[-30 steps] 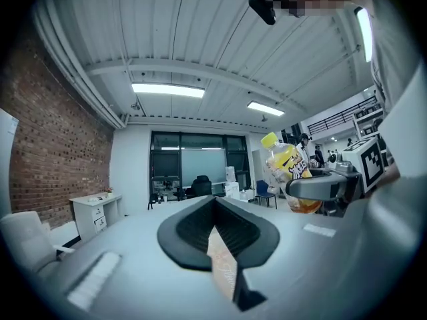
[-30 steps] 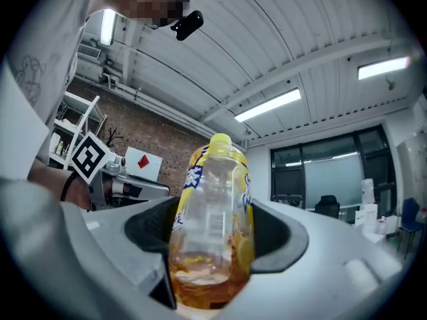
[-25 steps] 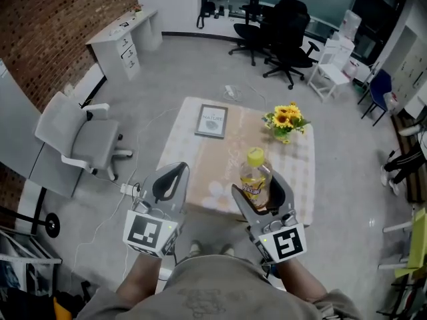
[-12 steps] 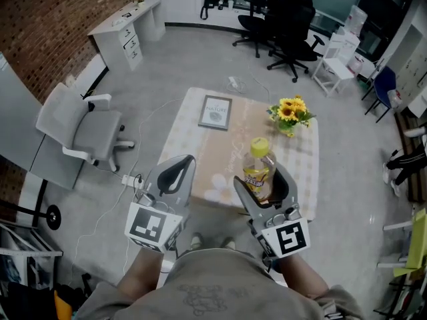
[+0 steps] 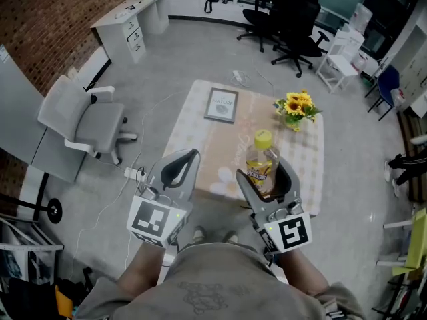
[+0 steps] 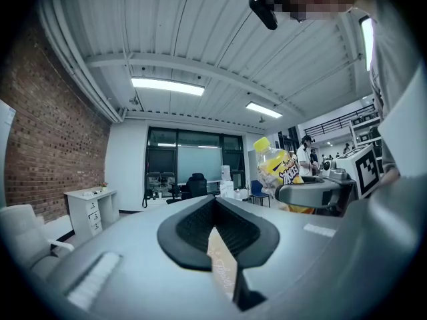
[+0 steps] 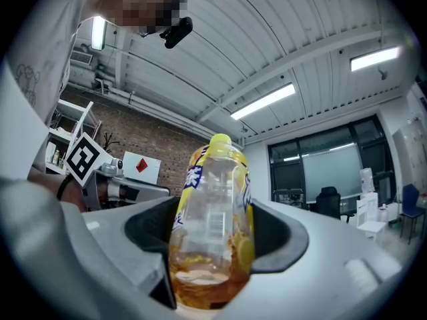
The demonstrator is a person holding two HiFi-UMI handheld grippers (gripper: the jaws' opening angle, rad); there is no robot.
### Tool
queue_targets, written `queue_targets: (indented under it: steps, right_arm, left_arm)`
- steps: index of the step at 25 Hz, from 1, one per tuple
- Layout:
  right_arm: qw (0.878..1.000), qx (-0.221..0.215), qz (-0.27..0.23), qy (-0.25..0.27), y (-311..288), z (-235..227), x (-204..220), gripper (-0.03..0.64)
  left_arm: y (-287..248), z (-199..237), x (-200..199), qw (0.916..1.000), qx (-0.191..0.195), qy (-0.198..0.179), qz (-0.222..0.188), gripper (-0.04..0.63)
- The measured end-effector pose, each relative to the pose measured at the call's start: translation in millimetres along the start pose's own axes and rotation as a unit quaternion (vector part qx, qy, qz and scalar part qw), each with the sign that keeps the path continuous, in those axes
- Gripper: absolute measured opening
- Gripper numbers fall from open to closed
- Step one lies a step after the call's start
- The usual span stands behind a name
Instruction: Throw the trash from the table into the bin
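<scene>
Over the table, right gripper fingers clamp the bottle, dregs visible only close-up; left gripper closed

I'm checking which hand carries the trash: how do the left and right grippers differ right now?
The right gripper is clamped on a yellow-capped bottle; the left gripper holds nothing. The right gripper's jaws stand apart around the bottle; the left gripper's jaws are closed together. Both point forward side by side, and each carries a marker cube.
</scene>
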State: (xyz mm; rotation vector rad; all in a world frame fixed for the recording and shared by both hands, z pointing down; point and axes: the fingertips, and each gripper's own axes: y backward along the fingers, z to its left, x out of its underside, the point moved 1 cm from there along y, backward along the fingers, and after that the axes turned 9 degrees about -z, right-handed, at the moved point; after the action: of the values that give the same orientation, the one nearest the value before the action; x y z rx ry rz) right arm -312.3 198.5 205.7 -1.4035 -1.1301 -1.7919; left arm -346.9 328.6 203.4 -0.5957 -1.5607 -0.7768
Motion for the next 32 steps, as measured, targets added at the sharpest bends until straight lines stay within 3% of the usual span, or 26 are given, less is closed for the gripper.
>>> queue_targets:
  steps: [9,13,17,21,24,26,32]
  right_arm:
    - [1.0,0.007,0.002,0.0,-8,24,6,0.324]
    - [0.999,0.032,0.006,0.015,-2,21,2,0.324]
    - [0.996,0.074,0.012,0.039,15,10,-2,0.324]
    - [0.985,0.155,0.043,0.06,58,-8,-6,0.324]
    - [0.972,0.214,0.055,0.072,101,-27,-16,0.324]
    - [0.961,0.255,0.058,0.093,134,-35,-27,0.322]
    - [0.905,0.397,0.068,0.137,256,-35,-67,0.324]
  left_arm:
    - [16,20,15,0.9999,0.01,0.011,0.002,0.006]
    - [16,23,14,0.9995,0.026,0.016,0.0,0.006]
    - [7,15,19,0.9979,0.061,0.02,-0.007,0.006]
    - [-14,-22,20,0.9901,0.137,0.028,-0.013,0.007]
    - [-33,-72,22,0.9783,0.201,0.044,-0.024,0.006]
    - [-39,-112,18,0.9661,0.252,0.048,-0.029,0.007]
    - [-36,-250,-4,0.9016,0.423,0.077,-0.052,0.006]
